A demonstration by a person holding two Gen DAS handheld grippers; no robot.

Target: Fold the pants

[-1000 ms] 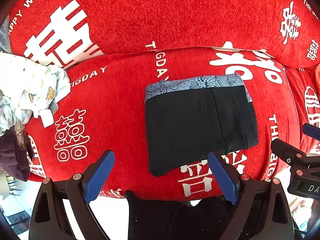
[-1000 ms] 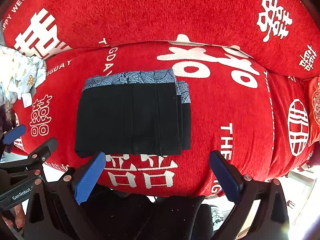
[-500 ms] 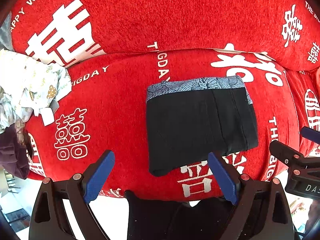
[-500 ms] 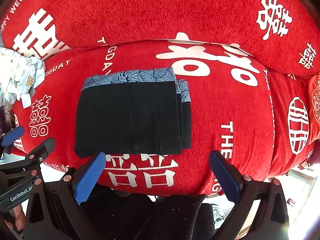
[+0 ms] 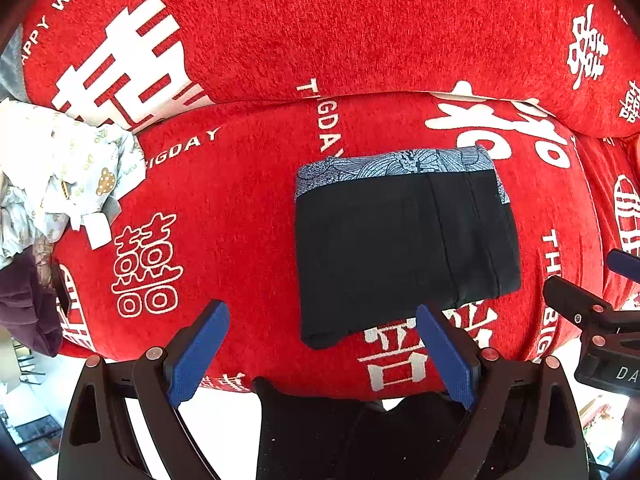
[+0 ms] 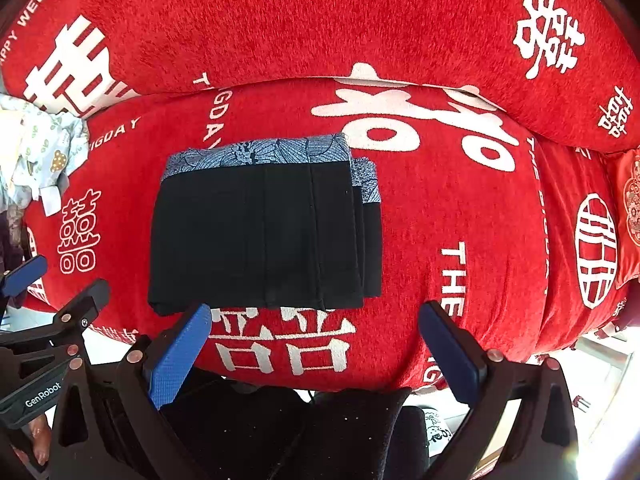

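Observation:
Black pants (image 5: 404, 248) with a grey-blue patterned waistband lie folded in a flat rectangle on the red sofa seat (image 5: 240, 208). They also show in the right wrist view (image 6: 260, 236), with folded layers stepped at the right edge. My left gripper (image 5: 320, 344) is open and empty, held back over the seat's front edge, its right finger just in front of the pants' near edge. My right gripper (image 6: 316, 344) is open and empty, its left finger at the pants' near left corner. Each gripper shows at the edge of the other's view.
A pile of pale printed clothes (image 5: 60, 184) and a dark purple garment (image 5: 24, 308) lie at the sofa's left end. The red backrest cushion (image 5: 320, 28) rises behind the seat. A red patterned pillow (image 6: 628, 208) sits at the right. Floor shows below the seat edge.
Almost nothing: both grippers stay open and drift very slightly. The folded pants have not moved.

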